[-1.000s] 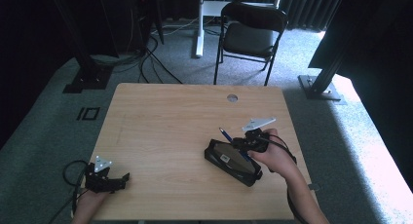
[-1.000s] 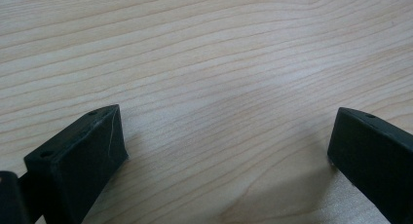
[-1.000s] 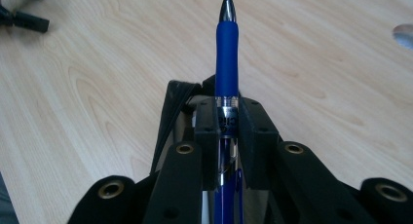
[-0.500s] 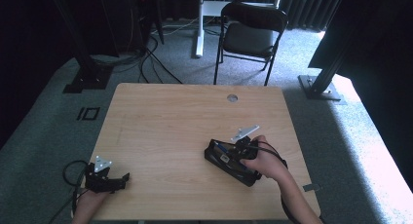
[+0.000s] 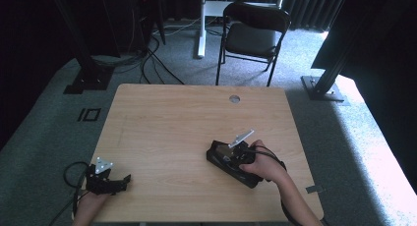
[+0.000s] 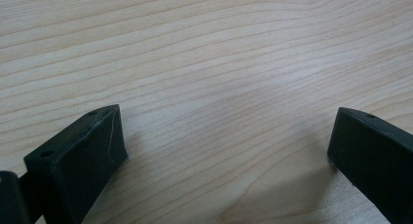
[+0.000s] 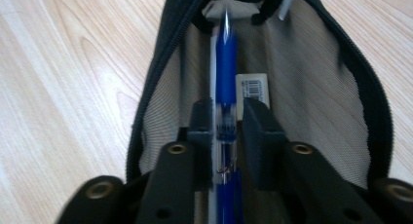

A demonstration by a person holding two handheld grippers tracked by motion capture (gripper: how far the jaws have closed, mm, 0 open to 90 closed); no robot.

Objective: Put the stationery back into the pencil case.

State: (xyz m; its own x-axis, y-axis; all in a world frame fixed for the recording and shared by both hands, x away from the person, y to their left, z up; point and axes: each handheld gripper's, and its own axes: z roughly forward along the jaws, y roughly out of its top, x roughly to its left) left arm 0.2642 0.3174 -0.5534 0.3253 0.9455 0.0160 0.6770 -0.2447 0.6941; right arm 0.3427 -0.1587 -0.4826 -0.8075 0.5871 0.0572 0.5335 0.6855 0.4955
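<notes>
Pen (image 7: 225,68), blue with a clear middle part, is the thing I am putting into the black pencil case (image 5: 231,162), which lies open on the right part of the wooden table (image 5: 167,123). From the high view, my right gripper (image 5: 235,158) is low over the open case, with my right hand (image 5: 263,166) behind it, and my left gripper (image 5: 123,179) rests near the front left corner of the table, well apart from the case. From the left gripper view, the two black jaws stand wide apart and between them is nothing but bare wood, so this gripper is idle. From the right gripper view, the pen lies between my two narrow jaws and points forward into the case, its tip toward the far end, above the grey lining (image 7: 311,78) and beside a small white label (image 7: 252,87). The jaws have just been opening a little, and I see a thin gap on the right side of the pen, so I judge the grip is already loosening. To do this step well, I think I should keep the pen in line with the long side of the case, open slowly so it drops flat onto the lining, and then lift straight up without catching the zipper edge (image 7: 160,53).
</notes>
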